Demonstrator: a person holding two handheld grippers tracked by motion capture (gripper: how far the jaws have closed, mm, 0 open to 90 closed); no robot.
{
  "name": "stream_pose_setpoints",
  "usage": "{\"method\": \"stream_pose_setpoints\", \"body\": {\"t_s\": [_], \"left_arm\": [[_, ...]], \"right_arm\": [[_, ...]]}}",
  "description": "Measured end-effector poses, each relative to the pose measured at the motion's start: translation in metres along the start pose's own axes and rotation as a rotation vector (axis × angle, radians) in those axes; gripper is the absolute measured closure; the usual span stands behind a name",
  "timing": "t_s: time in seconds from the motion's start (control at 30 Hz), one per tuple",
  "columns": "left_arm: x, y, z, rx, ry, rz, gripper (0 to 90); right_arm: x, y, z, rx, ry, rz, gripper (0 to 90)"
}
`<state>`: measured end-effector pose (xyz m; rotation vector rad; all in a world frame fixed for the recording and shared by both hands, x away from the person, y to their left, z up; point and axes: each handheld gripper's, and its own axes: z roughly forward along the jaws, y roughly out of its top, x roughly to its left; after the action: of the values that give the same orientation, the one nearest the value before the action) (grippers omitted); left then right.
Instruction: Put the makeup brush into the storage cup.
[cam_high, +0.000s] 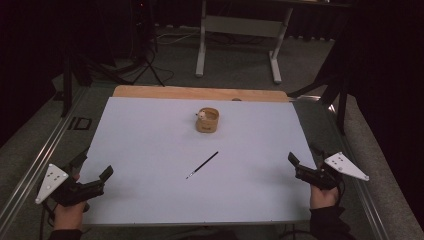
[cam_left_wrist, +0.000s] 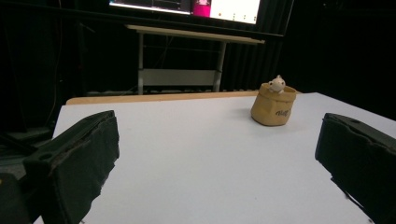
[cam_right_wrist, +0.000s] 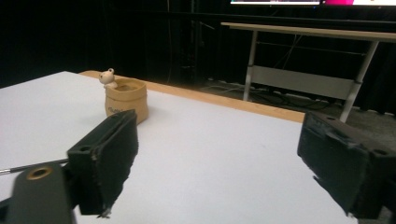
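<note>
From above, a thin black brush (cam_high: 202, 165) lies on the white counter (cam_high: 150, 150) between the left hand-held gripper (cam_high: 95, 177) and right hand-held gripper (cam_high: 300, 165), both with jaws spread and empty. Ahead of both stands a tan sack-shaped pot (cam_left_wrist: 274, 106) with a small white bear figure (cam_left_wrist: 277, 84) on its rim.

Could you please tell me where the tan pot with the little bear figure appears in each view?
High view: the tan pot sits centre, toward the table's far edge.
Left gripper view: the pot is right of centre, mid-height.
Right gripper view: the pot is upper left.
Shared landmark: the bear figure on its rim.
</note>
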<state>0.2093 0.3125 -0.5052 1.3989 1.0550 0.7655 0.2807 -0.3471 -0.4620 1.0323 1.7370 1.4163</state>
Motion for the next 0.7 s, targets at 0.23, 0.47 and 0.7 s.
{"method": "stream_pose_setpoints", "body": {"t_s": [0.23, 0.47, 0.7], "left_arm": [[-0.001, 0.0, 0.001, -0.002, -0.013, -0.001, 0.4], [-0.001, 0.001, 0.0, -0.018, -0.018, -0.013, 0.4], [-0.002, 0.002, -0.001, -0.018, -0.036, -0.018, 0.4]], "right_arm": [[-0.001, 0.0, -0.002, -0.001, 0.003, 0.012, 12.9], [0.003, 0.003, -0.001, 0.003, 0.033, 0.014, 12.9], [0.008, 0.014, -0.002, 0.004, 0.087, 0.004, 12.0]]}}
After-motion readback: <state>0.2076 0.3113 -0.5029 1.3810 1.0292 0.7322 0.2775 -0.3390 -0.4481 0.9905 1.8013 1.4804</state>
